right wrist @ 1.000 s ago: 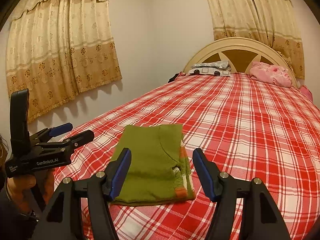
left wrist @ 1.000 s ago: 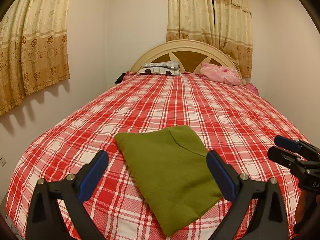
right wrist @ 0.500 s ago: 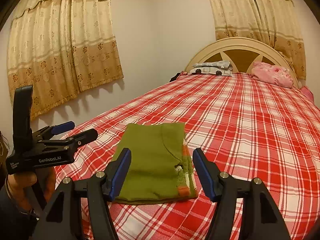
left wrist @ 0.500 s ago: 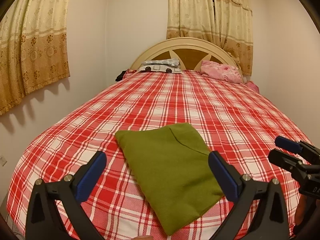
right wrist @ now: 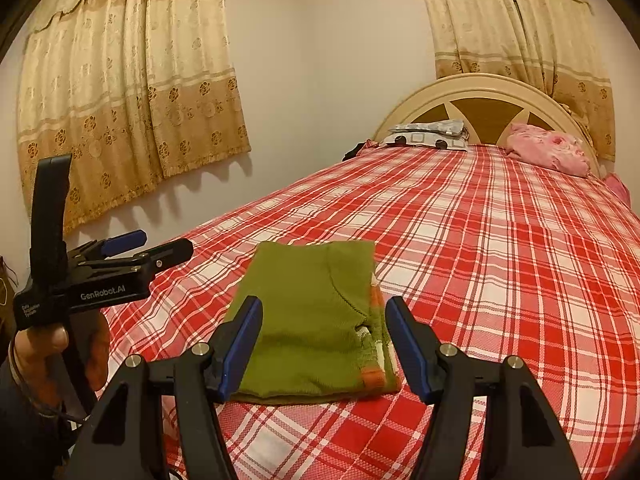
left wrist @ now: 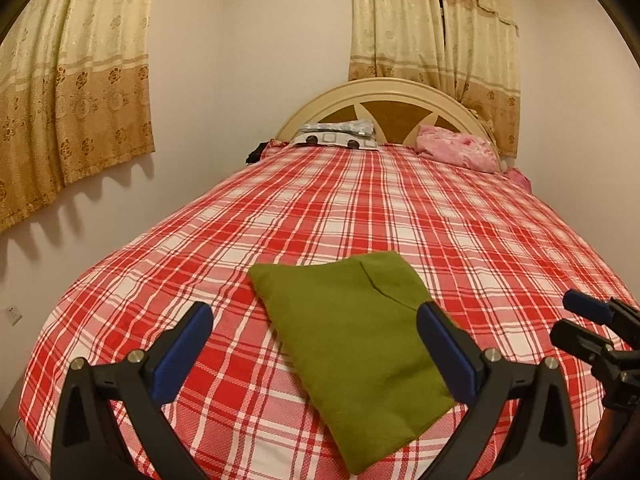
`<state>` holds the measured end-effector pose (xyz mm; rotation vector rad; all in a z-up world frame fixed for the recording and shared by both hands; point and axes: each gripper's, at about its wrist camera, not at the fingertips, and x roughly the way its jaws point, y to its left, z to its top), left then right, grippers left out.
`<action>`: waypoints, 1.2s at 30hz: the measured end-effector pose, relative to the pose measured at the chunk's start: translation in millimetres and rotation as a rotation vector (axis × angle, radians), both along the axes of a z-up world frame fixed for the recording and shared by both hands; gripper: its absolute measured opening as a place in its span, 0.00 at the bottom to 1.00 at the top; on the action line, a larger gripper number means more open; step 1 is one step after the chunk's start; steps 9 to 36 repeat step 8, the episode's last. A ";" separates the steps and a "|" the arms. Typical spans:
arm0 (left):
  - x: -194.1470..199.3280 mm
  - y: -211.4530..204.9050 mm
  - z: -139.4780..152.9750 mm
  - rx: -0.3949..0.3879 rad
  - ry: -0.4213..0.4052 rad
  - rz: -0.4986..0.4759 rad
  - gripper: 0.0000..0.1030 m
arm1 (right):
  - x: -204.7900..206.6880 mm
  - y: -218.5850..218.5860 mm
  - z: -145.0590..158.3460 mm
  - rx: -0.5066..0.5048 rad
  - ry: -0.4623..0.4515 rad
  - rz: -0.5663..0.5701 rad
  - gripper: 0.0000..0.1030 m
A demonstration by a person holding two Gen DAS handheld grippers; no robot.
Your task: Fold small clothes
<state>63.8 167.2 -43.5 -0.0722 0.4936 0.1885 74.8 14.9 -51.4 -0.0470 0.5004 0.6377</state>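
Warm indoor light, soft wall shadows, fisheye-bent edges, sharp focus

The left gripper (left wrist: 314,344) and the right gripper (right wrist: 324,346) both hover side by side, angled slightly downward, jaws spread wide and empty. A hand (right wrist: 48,354) grasps the left gripper's handle.

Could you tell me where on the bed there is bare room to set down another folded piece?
The plaid bedspread lies bare between the folded green garment and the pillows at the headboard, and on both sides of the garment. The near edge is crowded by both open grippers.
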 end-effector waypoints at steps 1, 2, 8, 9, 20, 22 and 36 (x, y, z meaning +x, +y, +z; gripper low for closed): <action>0.0 -0.1 -0.7 0.002 0.001 -0.001 1.00 | -0.4 0.2 0.0 0.001 -0.001 0.002 0.63; -0.2 0.3 -1.3 0.002 -0.002 0.000 1.00 | -1.0 0.4 0.1 0.002 -0.002 0.004 0.63; -0.1 -1.7 -1.2 0.017 -0.009 -0.004 1.00 | -1.0 2.1 -2.2 -0.007 0.004 0.013 0.63; -0.1 -1.7 -1.2 0.017 -0.009 -0.004 1.00 | -1.0 2.1 -2.2 -0.007 0.004 0.013 0.63; -0.1 -1.7 -1.2 0.017 -0.009 -0.004 1.00 | -1.0 2.1 -2.2 -0.007 0.004 0.013 0.63; -0.1 -1.7 -1.2 0.017 -0.009 -0.004 1.00 | -1.0 2.1 -2.2 -0.007 0.004 0.013 0.63; -0.1 -1.7 -1.2 0.017 -0.009 -0.004 1.00 | -1.0 2.1 -2.2 -0.007 0.004 0.013 0.63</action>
